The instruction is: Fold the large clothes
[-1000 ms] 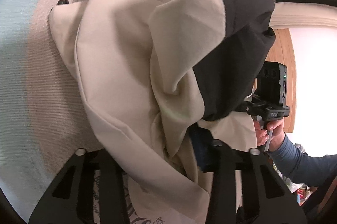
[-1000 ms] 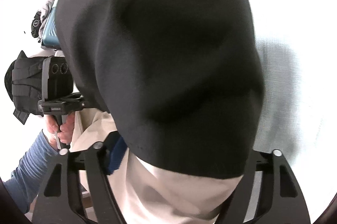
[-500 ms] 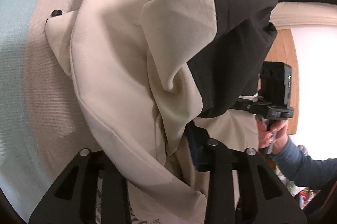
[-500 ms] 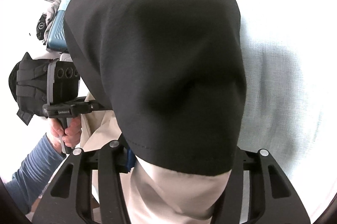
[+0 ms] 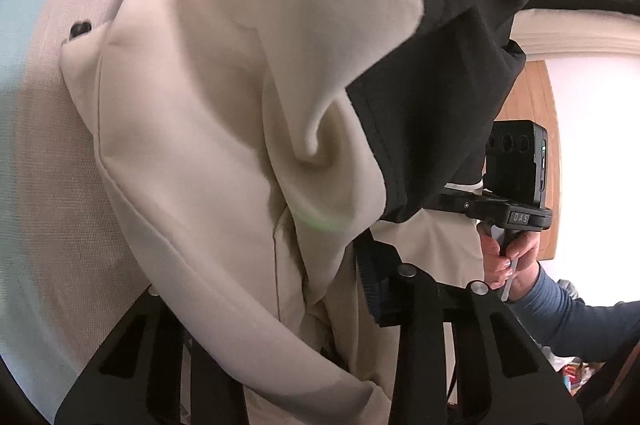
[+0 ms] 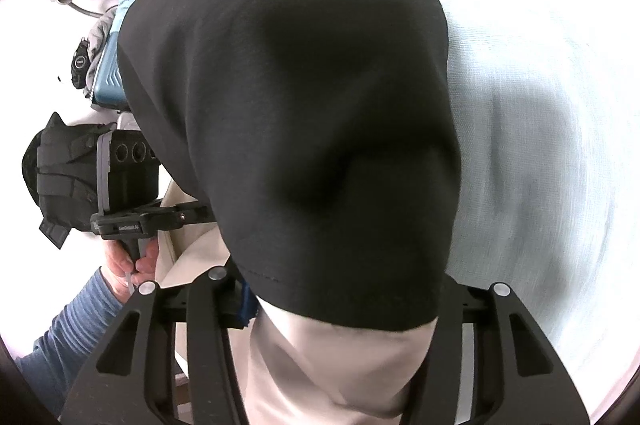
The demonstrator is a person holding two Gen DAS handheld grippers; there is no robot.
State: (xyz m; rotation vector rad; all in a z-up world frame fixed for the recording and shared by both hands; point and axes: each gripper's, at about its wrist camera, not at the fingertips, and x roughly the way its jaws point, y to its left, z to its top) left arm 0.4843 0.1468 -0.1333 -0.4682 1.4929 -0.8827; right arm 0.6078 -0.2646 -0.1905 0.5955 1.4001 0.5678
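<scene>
While both the left gripper [image 5: 320, 309] and the right gripper [image 6: 340, 309] hold bunched folds of the large cream-and-black fabric garment [image 5: 224, 113] in their jaws, it hangs draped across frame centre, lifted above the pale bed surface [image 5: 44, 185], folding apparently unfinished.

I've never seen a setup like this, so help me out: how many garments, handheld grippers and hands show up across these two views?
Garments: 1, the cream-and-black garment
Handheld grippers: 2, the left gripper, jaws closing with cloth between them, and the right gripper
Hands: 2, the left hand and the right hand
Total: 5
</scene>
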